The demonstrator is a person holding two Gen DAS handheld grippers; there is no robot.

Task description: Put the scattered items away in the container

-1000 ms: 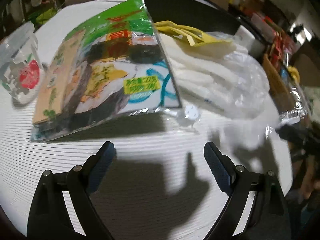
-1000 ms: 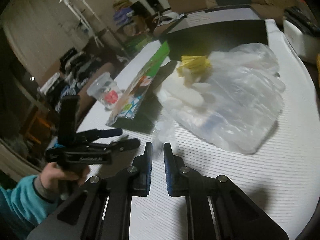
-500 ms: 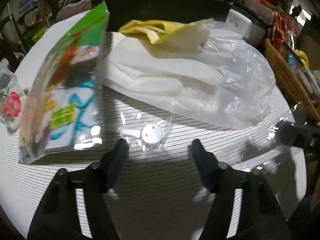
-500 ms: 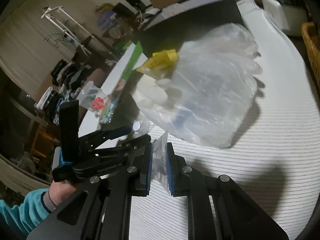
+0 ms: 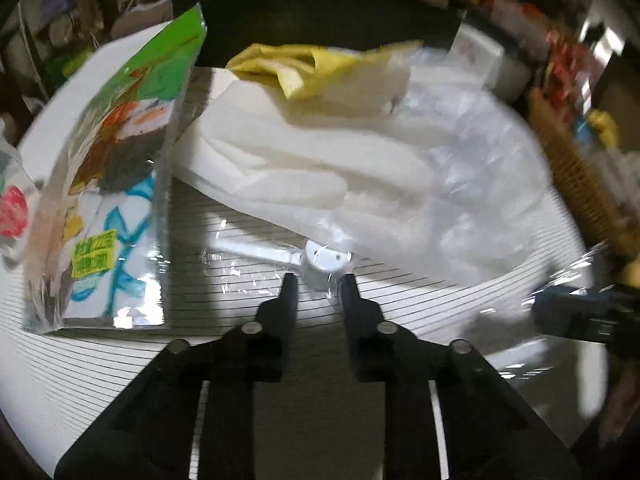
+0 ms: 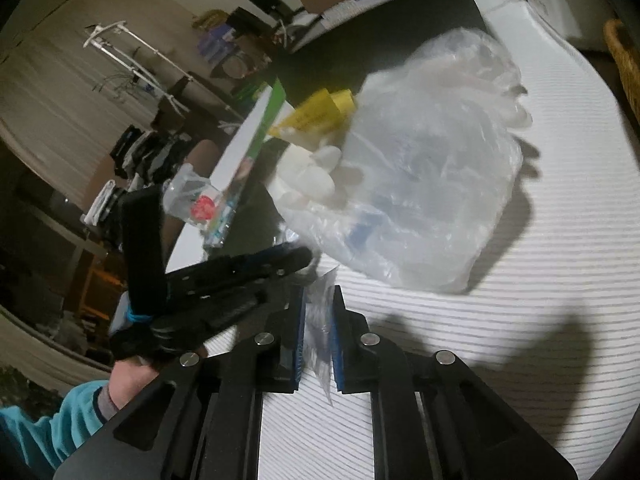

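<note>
On the white striped table, a small white scoop sealed in clear wrap [image 5: 326, 262] lies just in front of a clear bag of white gloves [image 5: 320, 160] with a yellow label [image 5: 304, 68]. My left gripper [image 5: 318, 280] is closing, its jaws nearly together, with the wrapped scoop's round end between the tips and the pads on the wrap. In the right wrist view the left gripper [image 6: 306, 258] points in from the left. My right gripper [image 6: 318, 320] is shut on a sheet of clear plastic film [image 6: 320, 312]. It also shows at the right edge as right gripper [image 5: 580, 312].
A green printed food packet [image 5: 116, 184] stands tilted on the left, with a plastic cup with a red print [image 6: 196, 204] beyond it. A wicker basket [image 5: 576, 176] sits off the table's right edge. A black mat [image 5: 320, 20] covers the far end. A hand in a teal sleeve [image 6: 44, 424] holds the left tool.
The left jaws went from wide open to nearly together while the gripper moved forward and right onto the wrapped scoop. The right gripper stayed shut, with clear film now between its pads.
</note>
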